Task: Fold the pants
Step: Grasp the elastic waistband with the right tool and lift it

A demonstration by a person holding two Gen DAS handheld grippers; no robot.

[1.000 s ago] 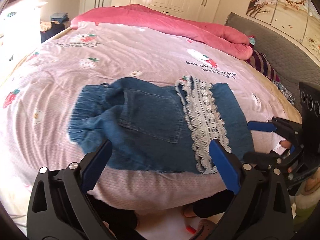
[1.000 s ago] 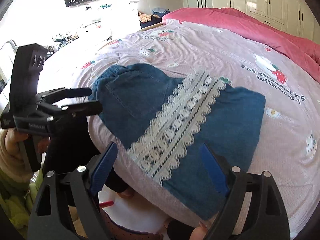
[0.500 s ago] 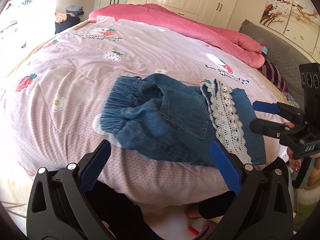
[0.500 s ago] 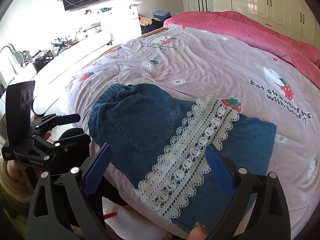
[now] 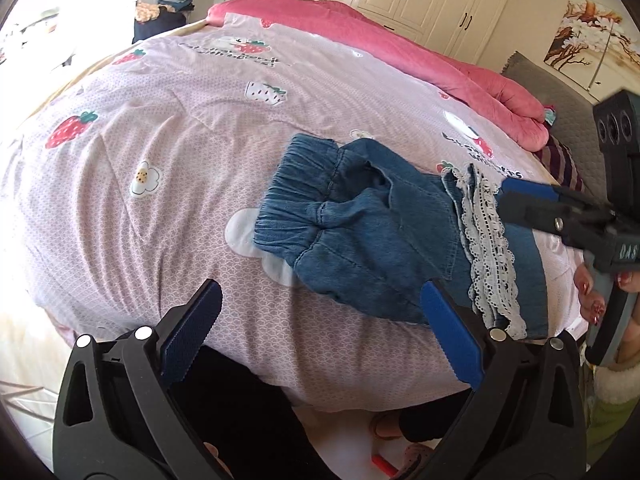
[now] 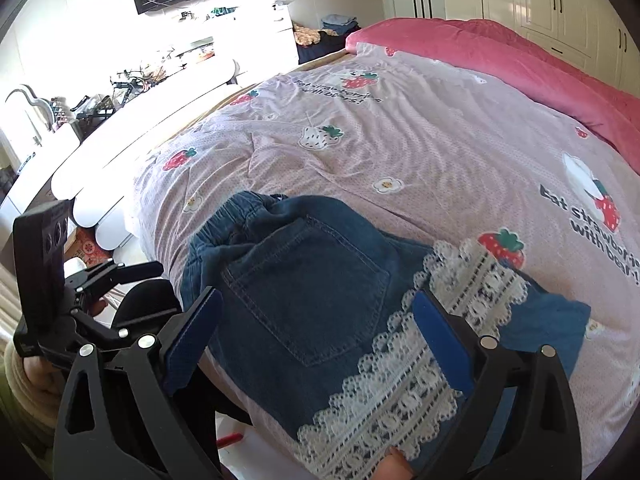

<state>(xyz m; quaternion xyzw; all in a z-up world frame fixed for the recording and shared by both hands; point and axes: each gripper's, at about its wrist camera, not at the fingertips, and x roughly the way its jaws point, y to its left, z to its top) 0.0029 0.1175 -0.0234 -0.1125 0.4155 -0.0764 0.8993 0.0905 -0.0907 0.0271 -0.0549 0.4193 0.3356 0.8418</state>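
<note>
Meanwhile, both the left gripper (image 5: 320, 326) and right gripper (image 6: 318, 332) had pulled back from the folded pants (image 5: 384, 236) on the bed (image 5: 168, 208), jaws wide and empty, the pants' near edge hidden behind them.

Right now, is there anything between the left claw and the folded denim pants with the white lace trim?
Nothing visible. The open left claw faces the blue denim pants across bare pink strawberry-print bedcover.
</note>
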